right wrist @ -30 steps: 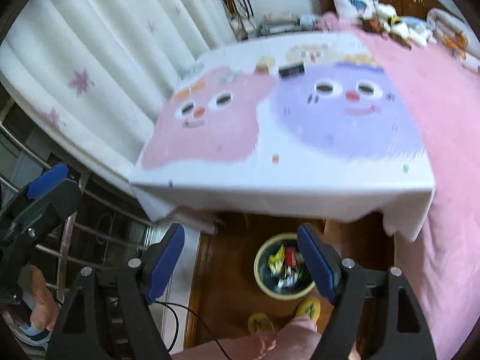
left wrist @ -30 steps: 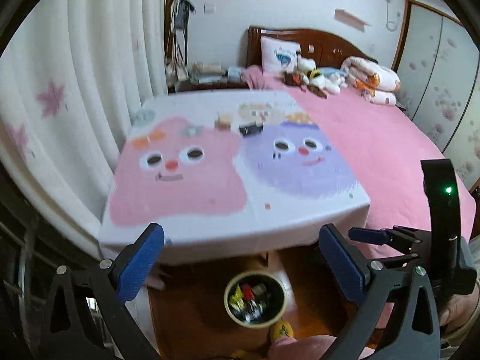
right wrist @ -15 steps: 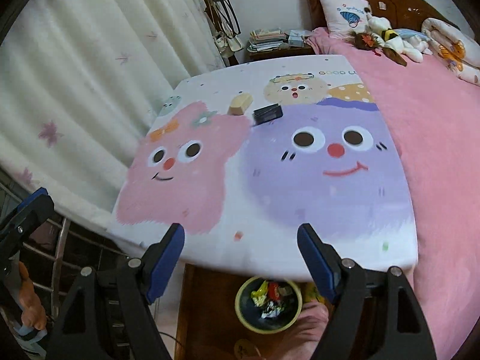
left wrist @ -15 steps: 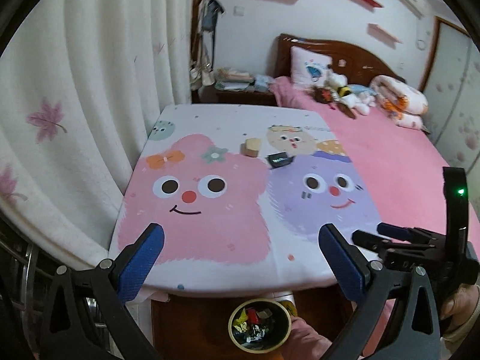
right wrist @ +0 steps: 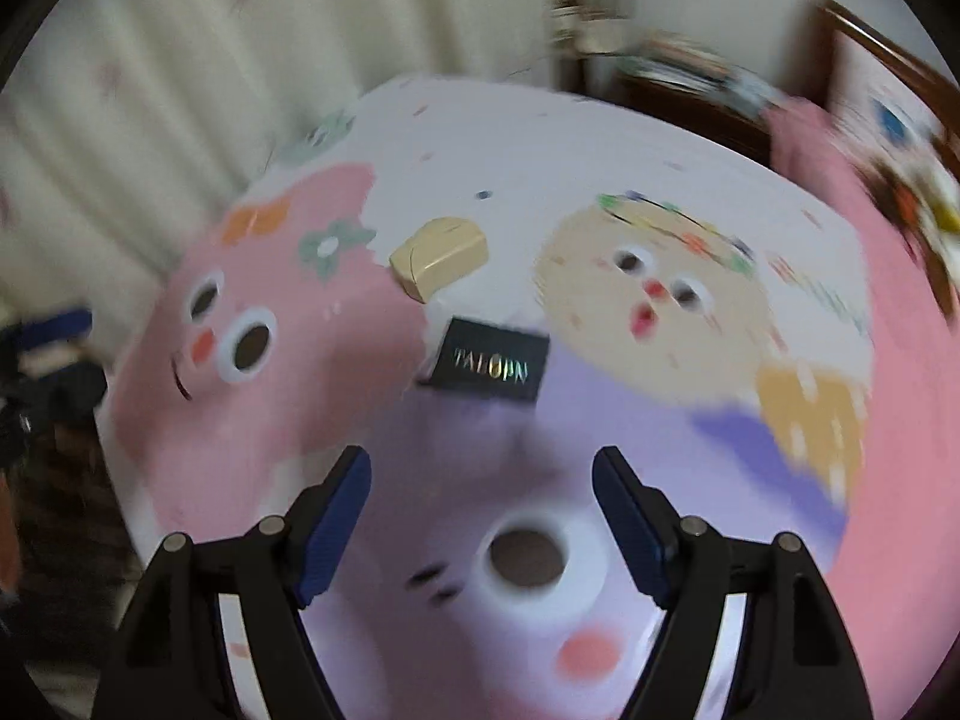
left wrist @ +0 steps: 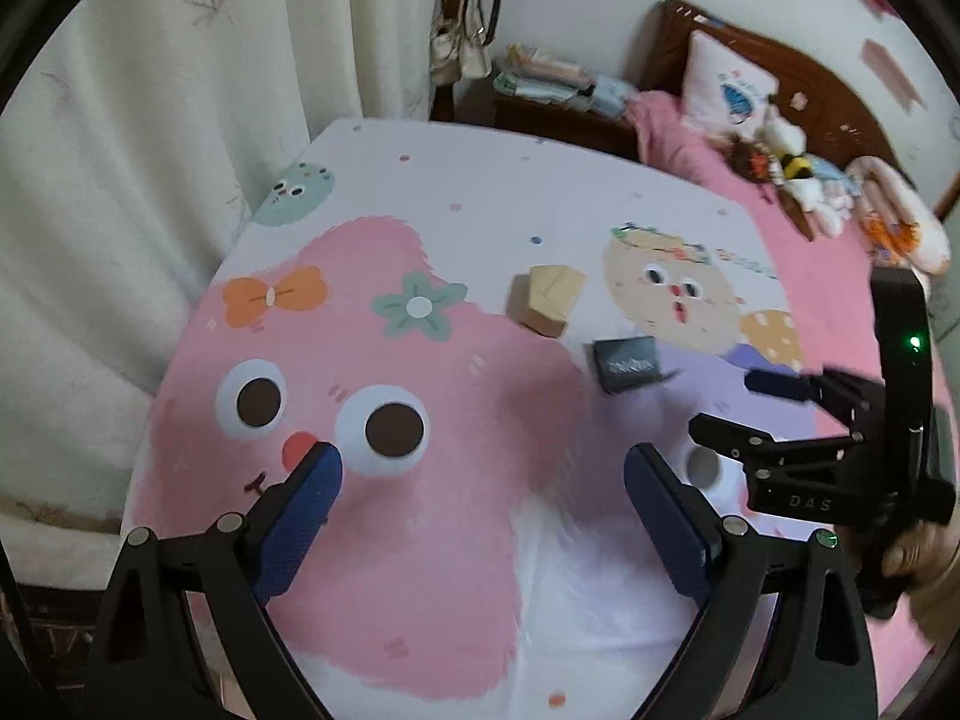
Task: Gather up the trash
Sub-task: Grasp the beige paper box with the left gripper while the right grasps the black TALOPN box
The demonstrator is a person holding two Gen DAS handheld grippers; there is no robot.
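Pink and lilac cartoon faces now fill both views; the round trash bin seen below the counter's (left wrist: 420,168) edge a second ago is out of sight. Left gripper (left wrist: 480,498) is closing with nothing between its jaws. The tan cardboard box (left wrist: 546,299) and black printed packet (left wrist: 627,363), once far off, lie nearer. Right gripper (right wrist: 480,501) stands open and empty before the packet.

White curtains (left wrist: 150,90) hang beside a wooden-headboard bed (left wrist: 798,84) with pink bedding.
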